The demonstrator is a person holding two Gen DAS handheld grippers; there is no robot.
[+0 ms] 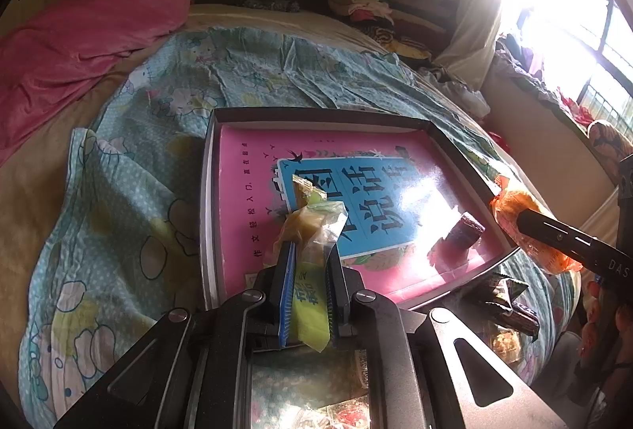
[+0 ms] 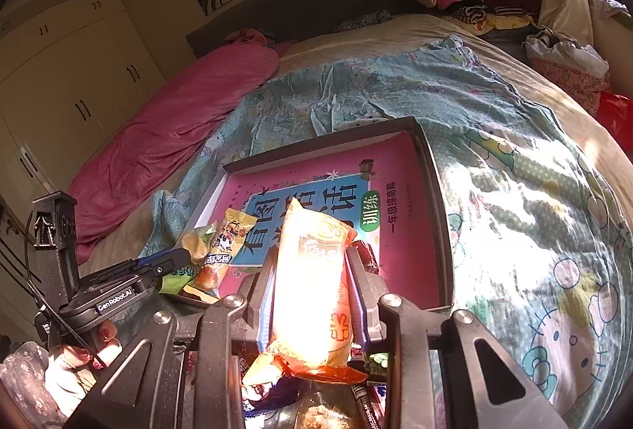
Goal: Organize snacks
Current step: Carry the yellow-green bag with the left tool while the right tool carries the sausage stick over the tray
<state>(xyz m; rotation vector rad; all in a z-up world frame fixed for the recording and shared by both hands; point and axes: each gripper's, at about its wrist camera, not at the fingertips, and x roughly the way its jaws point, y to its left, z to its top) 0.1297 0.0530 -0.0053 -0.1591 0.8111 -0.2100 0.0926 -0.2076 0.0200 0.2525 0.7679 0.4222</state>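
A shallow dark tray (image 1: 455, 148) lined with a pink book (image 1: 245, 191) is lying on the bed's blue cartoon-print sheet (image 1: 130, 168). Above the tray's near edge, the left gripper (image 1: 308, 251) is clamping a yellow-green snack packet (image 1: 312, 227) between its nearly closed fingers. Over the tray's near right corner, the right gripper (image 2: 310, 263) is pinching an orange snack bag (image 2: 312, 290), its fingers pressing the bag's sides. A small dark wrapped snack (image 1: 463, 235) is sitting inside the tray near that corner. More packets (image 1: 510, 302) are lying just outside the tray's near edge.
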